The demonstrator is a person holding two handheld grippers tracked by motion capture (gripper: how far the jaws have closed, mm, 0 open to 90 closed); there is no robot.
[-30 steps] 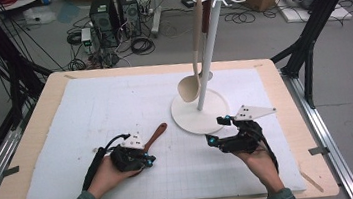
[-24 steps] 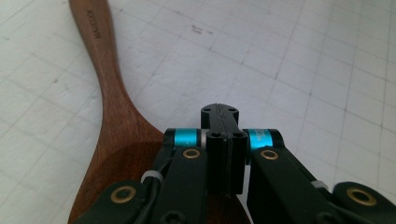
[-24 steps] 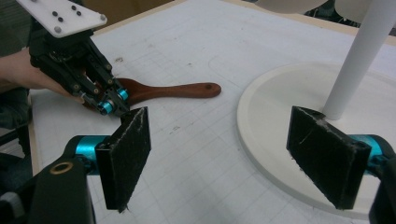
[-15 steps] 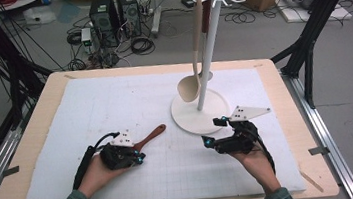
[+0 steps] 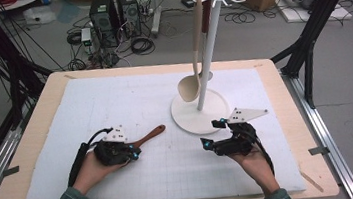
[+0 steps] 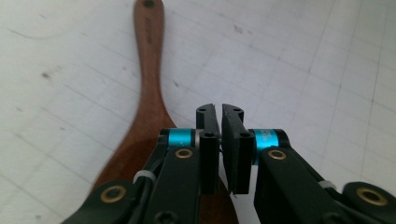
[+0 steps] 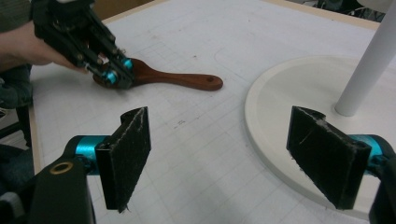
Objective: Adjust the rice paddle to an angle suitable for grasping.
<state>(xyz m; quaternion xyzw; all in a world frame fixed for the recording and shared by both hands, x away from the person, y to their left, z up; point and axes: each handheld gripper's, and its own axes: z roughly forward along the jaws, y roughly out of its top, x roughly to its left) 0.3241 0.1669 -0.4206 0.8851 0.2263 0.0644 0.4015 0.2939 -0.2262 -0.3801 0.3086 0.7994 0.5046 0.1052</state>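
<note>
The dark wooden spoon point(image 5: 149, 134) is seen lying flat on the white mat point(image 5: 114, 101) of the tabletop point(image 5: 41, 125). Its handle is pointed toward the round base of the white stand point(image 5: 187, 121), from which a pale spoon point(image 5: 190, 85) is hung. The bowl end is covered by the left gripper point(image 5: 133, 155). In the left gripper view its jaws are barely parted, have just been opening, and nothing is held between them; the spoon point(image 6: 149, 93) lies beneath them.

If the jaws are not opened wider before being lowered, the spoon could be pushed or skidded across the mat rather than clasped. A grasp taken at the wide bowl may be shallow, so the spoon could be tipped or dropped when lifted.

The right gripper point(image 5: 211, 134) is held with jaws wide and empty just beside the stand's base point(image 7: 289, 93), which could be knocked by a careless move.
</note>
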